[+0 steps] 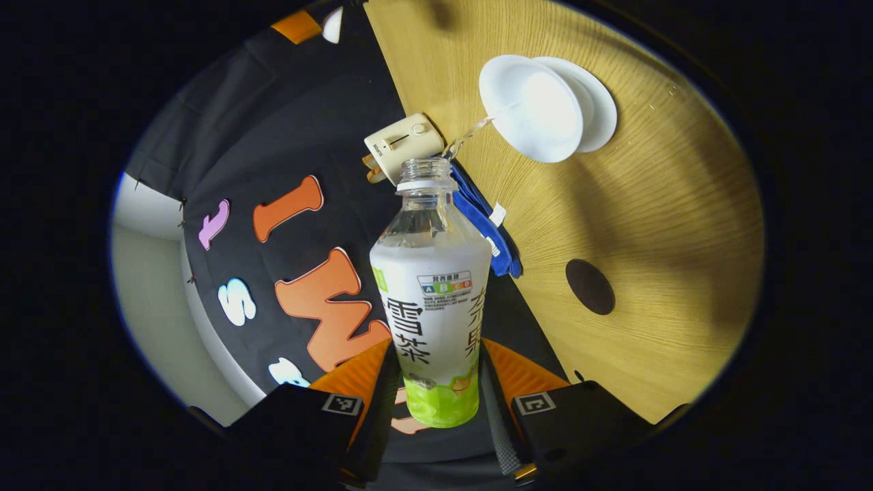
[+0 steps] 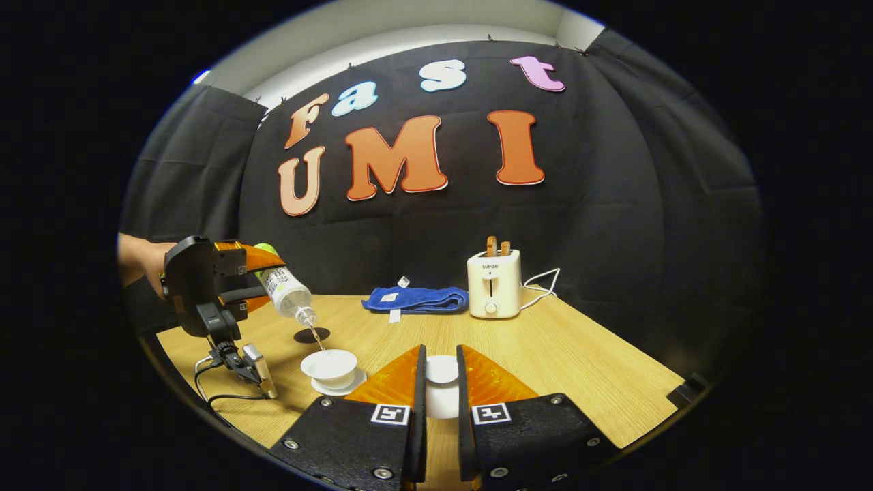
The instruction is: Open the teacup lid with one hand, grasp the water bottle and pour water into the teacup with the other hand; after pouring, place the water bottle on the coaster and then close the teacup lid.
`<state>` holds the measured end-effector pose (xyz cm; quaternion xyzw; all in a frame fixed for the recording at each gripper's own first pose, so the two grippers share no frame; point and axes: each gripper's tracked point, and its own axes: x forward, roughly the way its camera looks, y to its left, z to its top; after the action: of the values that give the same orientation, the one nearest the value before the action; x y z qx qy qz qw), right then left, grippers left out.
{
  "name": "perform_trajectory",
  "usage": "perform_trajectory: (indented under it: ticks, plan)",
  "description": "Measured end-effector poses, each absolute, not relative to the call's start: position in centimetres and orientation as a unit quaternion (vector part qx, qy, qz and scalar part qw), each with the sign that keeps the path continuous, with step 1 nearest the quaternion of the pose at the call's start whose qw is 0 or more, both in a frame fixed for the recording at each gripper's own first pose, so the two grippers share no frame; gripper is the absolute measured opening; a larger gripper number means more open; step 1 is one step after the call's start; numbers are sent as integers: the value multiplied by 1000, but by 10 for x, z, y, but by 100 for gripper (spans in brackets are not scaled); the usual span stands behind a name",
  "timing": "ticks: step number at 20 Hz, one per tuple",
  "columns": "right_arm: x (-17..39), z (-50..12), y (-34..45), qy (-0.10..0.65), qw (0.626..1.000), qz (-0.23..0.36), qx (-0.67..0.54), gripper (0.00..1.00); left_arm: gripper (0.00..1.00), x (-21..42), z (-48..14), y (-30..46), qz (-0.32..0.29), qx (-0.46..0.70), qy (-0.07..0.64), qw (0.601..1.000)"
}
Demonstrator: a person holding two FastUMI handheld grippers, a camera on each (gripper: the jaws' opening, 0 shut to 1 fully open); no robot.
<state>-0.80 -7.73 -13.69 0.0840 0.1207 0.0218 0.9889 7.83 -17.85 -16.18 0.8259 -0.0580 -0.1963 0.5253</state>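
Lid (image 2: pixel 442 385) — half-hidden between right tongs (image 2: pixel 437 382)

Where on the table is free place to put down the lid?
Bare wood lies between the teacup and the toaster, in front of the blue towel, and right of the toaster. It is crowded at the left: the left gripper tilts the bottle over the teacup, beside the dark coaster.

Recording booth; black cloth wall (image 2: pixel 614 225), wooden table (image 2: pixel 580 354).
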Motion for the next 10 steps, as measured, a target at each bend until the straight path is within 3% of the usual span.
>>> perform_trajectory:
  ticks: [10]
  plan:
    - [-14, -134, -78, 117, 989, 28, 82, 19, 66, 70, -152, -186, -169, 857, -103, 477]
